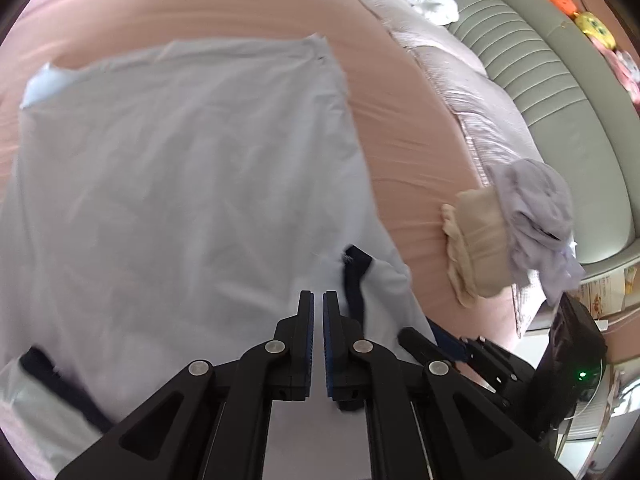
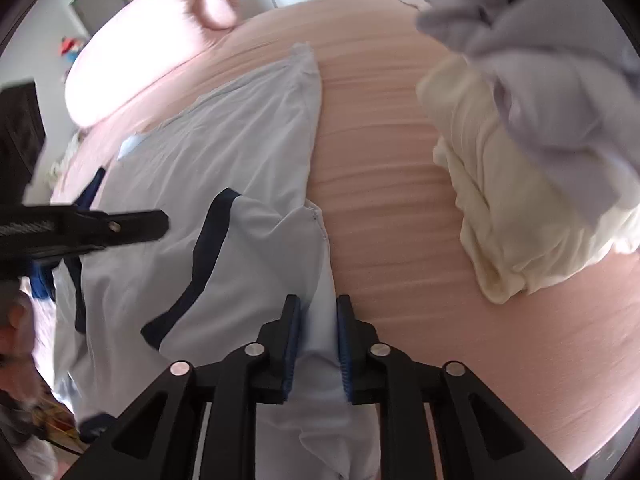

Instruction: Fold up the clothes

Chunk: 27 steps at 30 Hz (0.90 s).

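A pale blue garment (image 1: 180, 168) with dark navy trim lies spread on the pink bed sheet (image 1: 248, 12); it also shows in the right wrist view (image 2: 240, 152). My left gripper (image 1: 318, 300) sits at its near edge with its jaws almost closed on a thin layer of the cloth. My right gripper (image 2: 318, 312) is closed on a fold of the same garment's right edge, cloth bunched between the pads. The left gripper also shows in the right wrist view (image 2: 132, 222), to the left over the garment.
A folded cream garment (image 2: 512, 200) and a crumpled lilac garment (image 2: 540, 60) lie on the bed to the right. A pink pillow (image 2: 152, 48) lies at the far left. A grey-green padded headboard (image 1: 540, 80) curves along the right, with white cloth (image 1: 432, 0) on it.
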Motion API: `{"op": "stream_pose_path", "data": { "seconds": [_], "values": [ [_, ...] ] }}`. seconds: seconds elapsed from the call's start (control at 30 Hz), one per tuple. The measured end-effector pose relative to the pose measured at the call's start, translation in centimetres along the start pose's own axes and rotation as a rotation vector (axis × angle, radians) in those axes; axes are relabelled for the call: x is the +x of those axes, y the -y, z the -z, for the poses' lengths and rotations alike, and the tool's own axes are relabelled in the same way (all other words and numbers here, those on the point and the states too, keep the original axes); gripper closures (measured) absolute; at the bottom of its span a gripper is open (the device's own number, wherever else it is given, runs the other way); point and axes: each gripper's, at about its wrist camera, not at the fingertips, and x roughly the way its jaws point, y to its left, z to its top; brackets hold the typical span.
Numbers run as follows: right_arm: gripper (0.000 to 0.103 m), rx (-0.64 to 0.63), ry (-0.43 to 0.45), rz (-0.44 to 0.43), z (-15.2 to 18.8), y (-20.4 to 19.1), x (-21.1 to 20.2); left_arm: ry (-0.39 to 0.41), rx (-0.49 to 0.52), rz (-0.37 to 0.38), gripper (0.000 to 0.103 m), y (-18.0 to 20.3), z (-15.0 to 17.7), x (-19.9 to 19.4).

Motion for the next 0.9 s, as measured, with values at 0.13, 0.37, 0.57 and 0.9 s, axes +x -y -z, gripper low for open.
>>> {"op": "stream_pose_path", "data": {
  "seconds": [0.13,0.37,0.57,0.9],
  "values": [
    [0.031,-0.044,0.054,-0.011,0.6,-0.8,-2.1,0.054,0.054,-0.117,0.096,2.0,1.4,-1.7],
    [0.031,-0.103,0.097,-0.005,1.3,-1.9,-5.4,0.095,0.143,-0.382,0.096,2.8,4.0,-3.4],
    [0.031,-0.228,0.117,0.038,2.7,-2.8,-7.6,0.137,0.282,-0.567,0.096,3.0,7.9,-5.9],
    [0.031,-0.502,0.183,0.168,5.6,-5.0,-12.0,0.27,0.293,-0.619,0.096,1.6,11.5,-12.5]
  ]
}}
